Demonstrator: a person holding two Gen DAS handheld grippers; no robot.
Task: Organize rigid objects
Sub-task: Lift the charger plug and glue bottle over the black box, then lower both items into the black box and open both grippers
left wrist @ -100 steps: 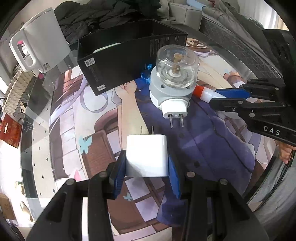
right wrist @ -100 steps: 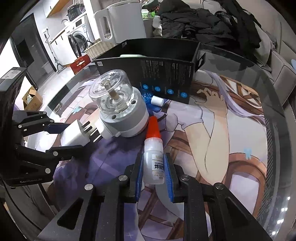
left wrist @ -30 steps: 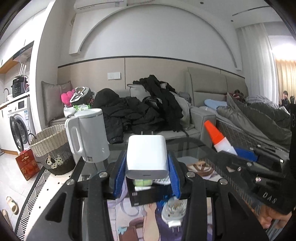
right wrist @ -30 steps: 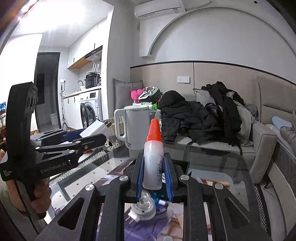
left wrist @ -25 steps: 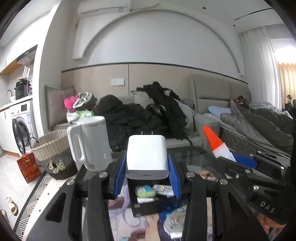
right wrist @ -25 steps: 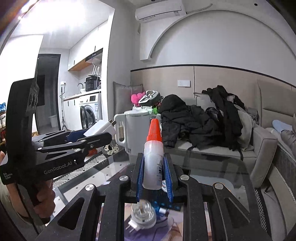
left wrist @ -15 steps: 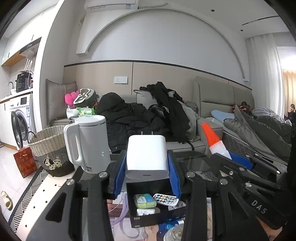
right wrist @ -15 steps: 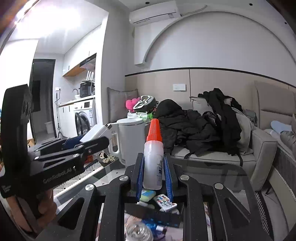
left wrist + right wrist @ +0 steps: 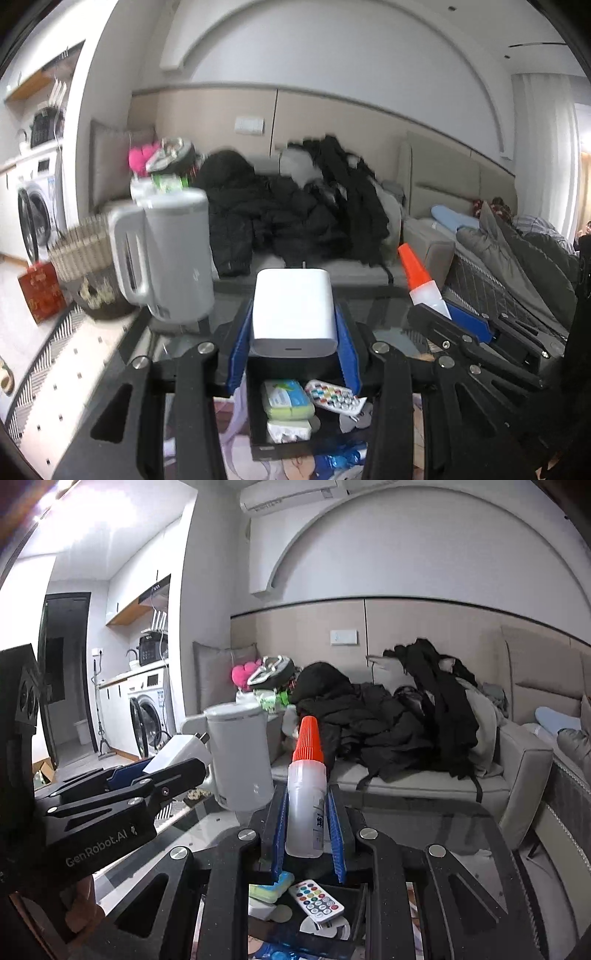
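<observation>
I am holding both loads raised off the table [image 9: 424,819] now, where 3.3 s ago each was being pinched down on the printed mat. My left gripper [image 9: 293,332] is closed on the white charger [image 9: 293,308], blue pads pressing both its sides, prongs pointing away from me. My right gripper [image 9: 308,827] is clamped on the glue bottle [image 9: 306,805], orange cap up. Over the last second the black box [image 9: 280,413] has been sliding in beneath both sets of fingers, so I judge the lift as finished and the carry to the box as nearly done; release is what remains. Below the left fingers the box is already holding a green pack [image 9: 286,397] and a small remote [image 9: 334,397]; the floor nearest me appears free. The box walls are standing close beneath the fingertips, so I am planning to descend straight. The right gripper is crowding just right of the left one, and the kettle [image 9: 166,254] is standing beyond-left, near the table's far edge.
</observation>
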